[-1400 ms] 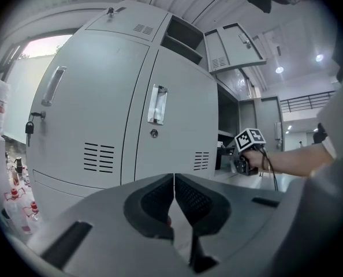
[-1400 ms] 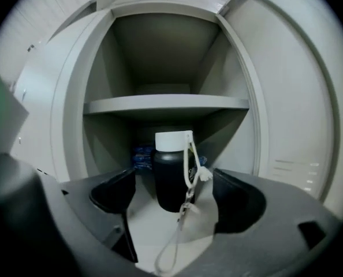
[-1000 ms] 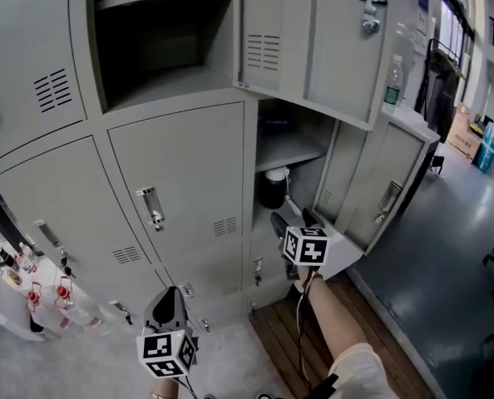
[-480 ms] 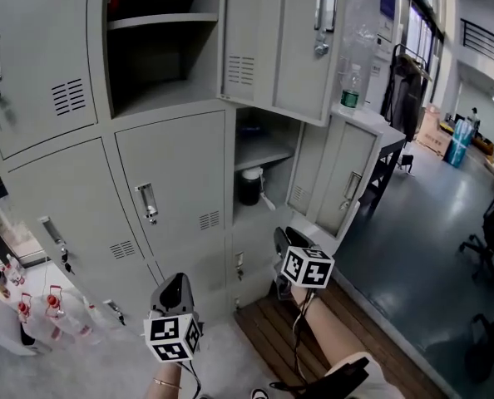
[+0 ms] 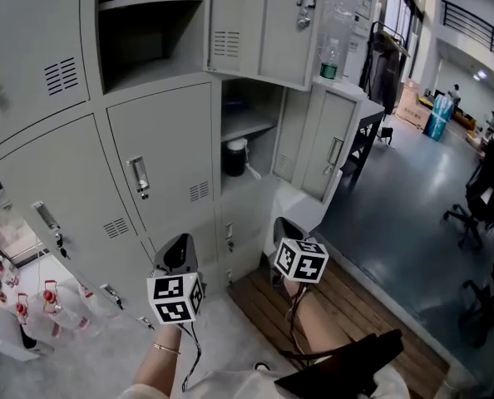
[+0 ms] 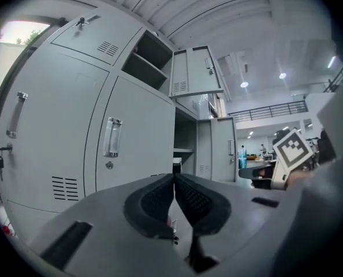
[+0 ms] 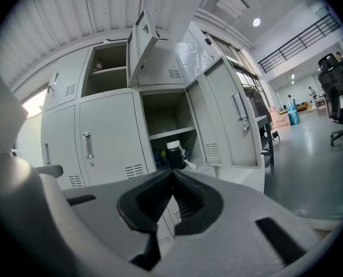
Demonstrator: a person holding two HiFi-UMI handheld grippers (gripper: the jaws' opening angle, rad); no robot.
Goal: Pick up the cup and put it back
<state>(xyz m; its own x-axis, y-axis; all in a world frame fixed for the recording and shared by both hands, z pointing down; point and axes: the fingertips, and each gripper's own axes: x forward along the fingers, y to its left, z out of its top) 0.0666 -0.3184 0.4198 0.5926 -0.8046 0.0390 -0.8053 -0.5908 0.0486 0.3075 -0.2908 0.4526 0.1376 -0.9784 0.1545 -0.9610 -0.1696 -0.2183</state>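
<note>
The cup [image 5: 234, 157] is seen standing in the open locker compartment [image 5: 262, 145], under its shelf and well apart from both grippers. In the right gripper view its base is cut off by the jaw tips. The right gripper [image 5: 283, 228] has just been closing, and its jaws are now pressed together with nothing between them. The left gripper [image 5: 179, 250] is likewise seen closed and empty. What sits behind the cup is too dark to be made out.
</note>
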